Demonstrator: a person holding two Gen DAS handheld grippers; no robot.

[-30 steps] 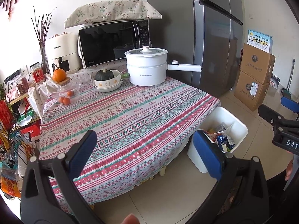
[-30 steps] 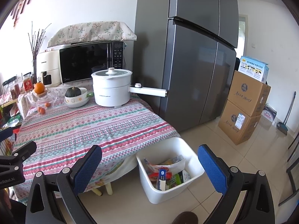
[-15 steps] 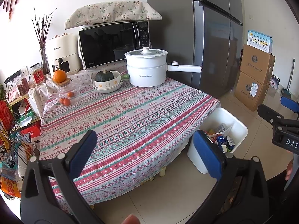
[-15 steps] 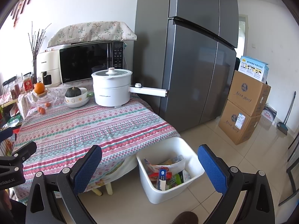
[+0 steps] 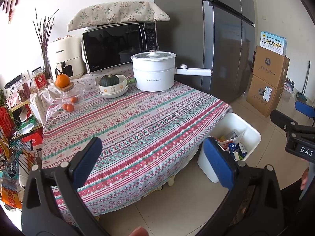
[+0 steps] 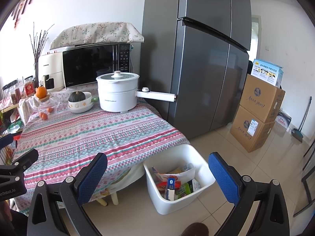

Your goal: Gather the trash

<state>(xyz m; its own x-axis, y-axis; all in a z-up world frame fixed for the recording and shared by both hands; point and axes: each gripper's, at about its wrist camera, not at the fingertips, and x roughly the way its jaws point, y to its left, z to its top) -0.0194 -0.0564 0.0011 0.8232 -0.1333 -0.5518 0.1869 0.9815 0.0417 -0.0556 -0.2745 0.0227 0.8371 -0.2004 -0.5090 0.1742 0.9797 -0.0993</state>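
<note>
Beside one table (image 6: 82,137), one trash-filled bin (image 6: 204,184), left gripper (image 5: 152,157) and right gripper (image 6: 157,174) spread, empty

White walls (image 6: 88,4) close the room on the far side, and pale glossy tiles (image 6: 226,143) cover the floor. A tall grey refrigerator (image 6: 206,59) stands to the right of a table under a striped patterned cloth (image 5: 128,122). At the table's far edge sits a black microwave (image 5: 118,47) topped with a floral cover (image 5: 118,14). Two stacked cardboard boxes (image 6: 258,114) rest on the floor at far right. Daylight seems to come from a doorway (image 6: 256,35) beyond the refrigerator, though it is washed out.
</note>
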